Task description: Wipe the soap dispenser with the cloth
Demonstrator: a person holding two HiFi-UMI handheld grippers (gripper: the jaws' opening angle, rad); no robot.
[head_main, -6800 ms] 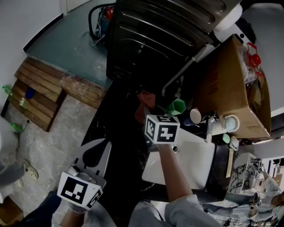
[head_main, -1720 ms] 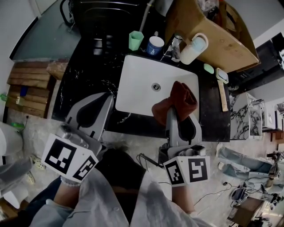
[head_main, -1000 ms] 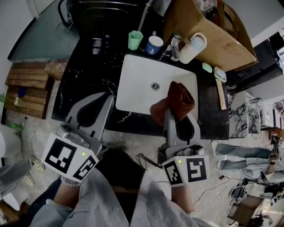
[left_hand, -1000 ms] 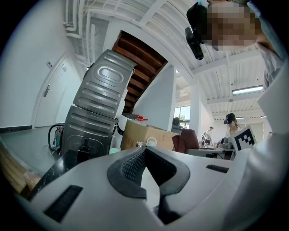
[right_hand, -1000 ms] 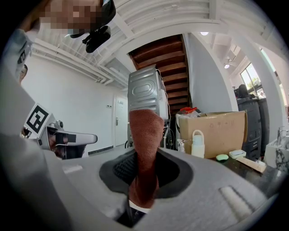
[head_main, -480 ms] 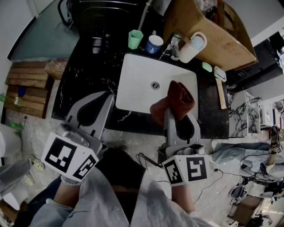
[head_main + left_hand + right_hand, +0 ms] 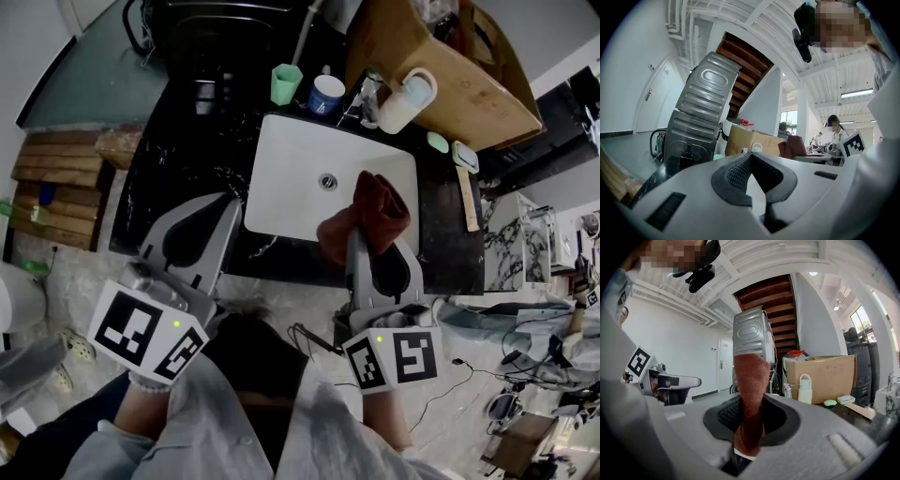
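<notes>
The white soap dispenser stands behind the white sink, by the tap, in front of a cardboard box. In the right gripper view the dispenser is far ahead and to the right. My right gripper is shut on a red-brown cloth, which sticks up over the sink's front right part. The cloth rises straight between the jaws. My left gripper is shut and empty, left of the sink over the black counter's front edge.
A green cup and a blue cup stand behind the sink. A green soap bar and a small dish lie on the right counter. A grey washing machine stands at the back left.
Several seconds ago the right gripper held the cloth far forward by the green cup; now it is back at the sink's front. Over the last second nothing moved.
</notes>
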